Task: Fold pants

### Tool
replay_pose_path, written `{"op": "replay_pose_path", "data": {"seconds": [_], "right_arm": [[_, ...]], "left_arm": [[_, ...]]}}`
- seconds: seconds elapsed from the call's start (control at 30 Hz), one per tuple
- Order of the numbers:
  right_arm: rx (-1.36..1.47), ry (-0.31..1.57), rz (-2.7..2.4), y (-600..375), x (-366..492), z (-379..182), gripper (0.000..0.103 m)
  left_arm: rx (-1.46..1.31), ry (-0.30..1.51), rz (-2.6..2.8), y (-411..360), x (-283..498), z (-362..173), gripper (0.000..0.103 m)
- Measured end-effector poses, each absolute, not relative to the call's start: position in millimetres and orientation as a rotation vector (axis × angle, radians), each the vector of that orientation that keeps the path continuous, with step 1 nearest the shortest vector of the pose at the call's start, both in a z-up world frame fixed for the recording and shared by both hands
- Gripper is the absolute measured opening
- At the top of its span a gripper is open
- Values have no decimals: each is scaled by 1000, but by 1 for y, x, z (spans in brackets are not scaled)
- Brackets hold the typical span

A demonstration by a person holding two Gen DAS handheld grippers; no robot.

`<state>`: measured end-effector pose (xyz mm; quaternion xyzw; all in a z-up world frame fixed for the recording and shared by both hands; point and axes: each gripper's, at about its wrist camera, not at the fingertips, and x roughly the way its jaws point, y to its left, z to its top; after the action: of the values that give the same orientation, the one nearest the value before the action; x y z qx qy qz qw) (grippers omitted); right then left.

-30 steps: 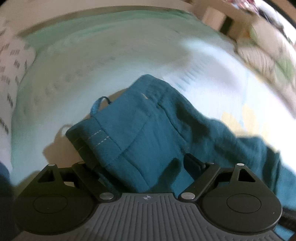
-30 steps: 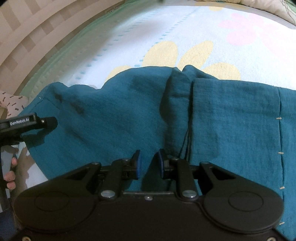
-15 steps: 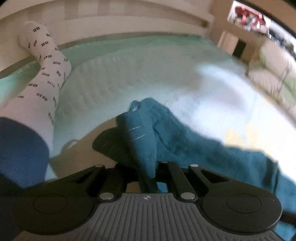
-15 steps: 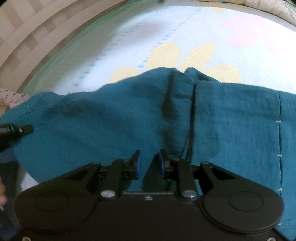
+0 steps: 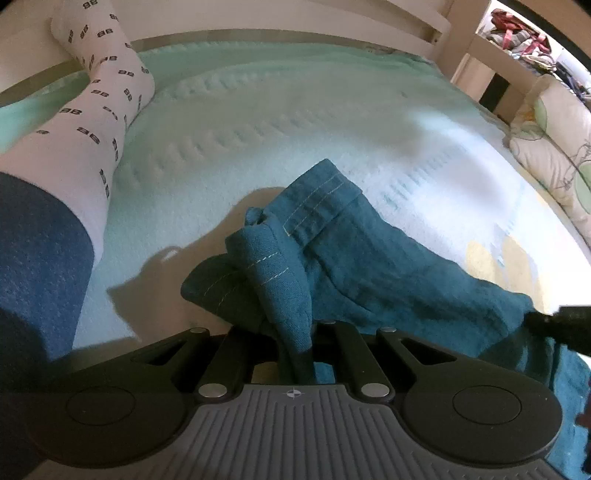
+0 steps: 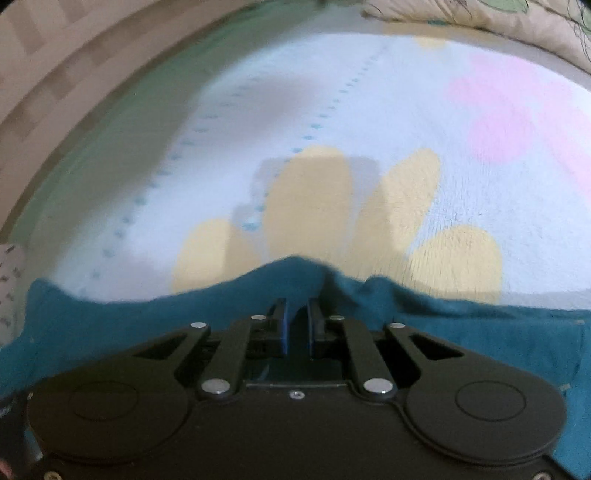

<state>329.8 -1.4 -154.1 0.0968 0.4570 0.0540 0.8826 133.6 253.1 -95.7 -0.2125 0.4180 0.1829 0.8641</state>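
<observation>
my left gripper point(image 5: 295, 343) is clamped on a bunched fold of the pants point(image 5: 354, 258), the fingers pressed together with teal cloth squeezed between them and spilling up over the tips. the cloth i hold is a hem point(image 5: 317, 199) end with pale stitching, crumpled and lifted off the sheet point(image 5: 258, 122), throwing a shadow to the left on the bed. from the clamp the pants run away to the right, lying on the sheet toward the dark tip of the other tool point(image 5: 561, 325) at the right edge. a leg in a white sock point(image 5: 85, 122) with small dark marks rests on the bed at the far left, with blue fabric lower down the leg. pillows point(image 5: 554, 140) sit at the far right by a wooden bed frame point(image 5: 469, 40).

on my right gripper point(image 6: 295, 325), the blue pads point(image 6: 282, 328) sit close with a ridge of pants point(image 6: 110, 325) pinched between them, so it's gripping cloth too. the fabric peaks right at the fingertips and slopes down to both sides, a long teal band across the lower view, blurred by motion. beyond it the sheet point(image 6: 369, 110) shows yellow petals point(image 6: 310, 199) and a pink patch point(image 6: 498, 122), and dotted blue lines. a pillow point(image 6: 480, 18) edge lies along the top right.
</observation>
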Motion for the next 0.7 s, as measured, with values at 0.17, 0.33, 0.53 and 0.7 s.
{"op": "replay_pose_path", "data": {"seconds": [0.17, 0.33, 0.53, 0.7], "right_arm": [[224, 953, 114, -3, 331, -148, 14], [243, 955, 185, -7, 289, -129, 19], [237, 1049, 244, -6, 209, -141, 21], [259, 1133, 242, -8, 167, -167, 21]], "left_arm": [[-422, 882, 381, 251, 137, -95, 6], [-403, 869, 367, 250, 139, -87, 6], [-371, 834, 335, 245, 140, -66, 6], [-321, 783, 294, 228, 144, -40, 6]]}}
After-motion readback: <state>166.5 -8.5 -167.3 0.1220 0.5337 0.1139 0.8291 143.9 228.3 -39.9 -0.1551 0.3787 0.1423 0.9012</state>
